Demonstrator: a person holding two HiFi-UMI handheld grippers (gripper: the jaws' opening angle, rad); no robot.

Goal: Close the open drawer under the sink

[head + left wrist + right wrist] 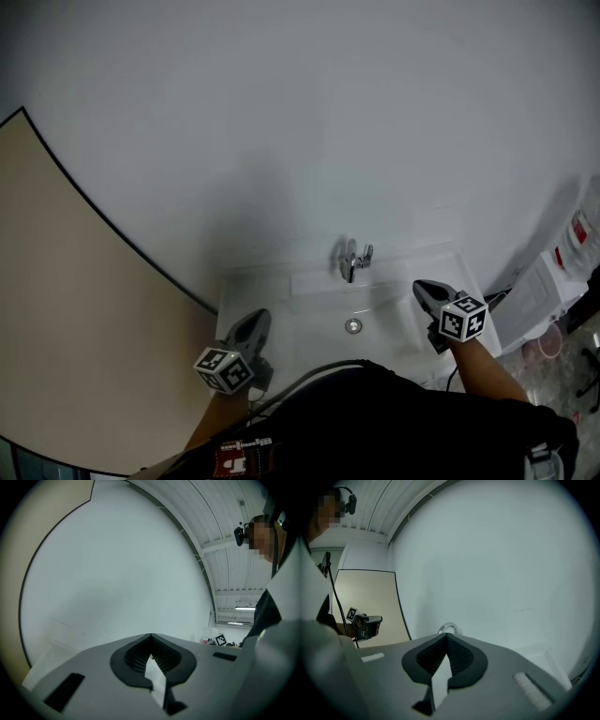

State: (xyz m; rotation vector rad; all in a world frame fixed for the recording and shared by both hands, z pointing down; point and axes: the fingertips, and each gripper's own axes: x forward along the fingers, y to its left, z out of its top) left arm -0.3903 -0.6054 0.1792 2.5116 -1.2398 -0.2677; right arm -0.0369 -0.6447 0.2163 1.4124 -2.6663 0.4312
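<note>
Left tool [255,321] and right tool [425,288] are both clenched on nothing, at 9 and 2 o'clock of the sink's [309,314] drain [353,325], with the faucet [353,260] at 12. No view shows the drawer, so I cannot tell where it lies.

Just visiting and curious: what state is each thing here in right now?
Left tongs: shut, nothing between them.
Right tongs: shut, nothing between them.
Tap: no water seen running.
Sink: basin bare, nothing lying in it.
Drawer: hidden below the person, so open or closed cannot be told.
</note>
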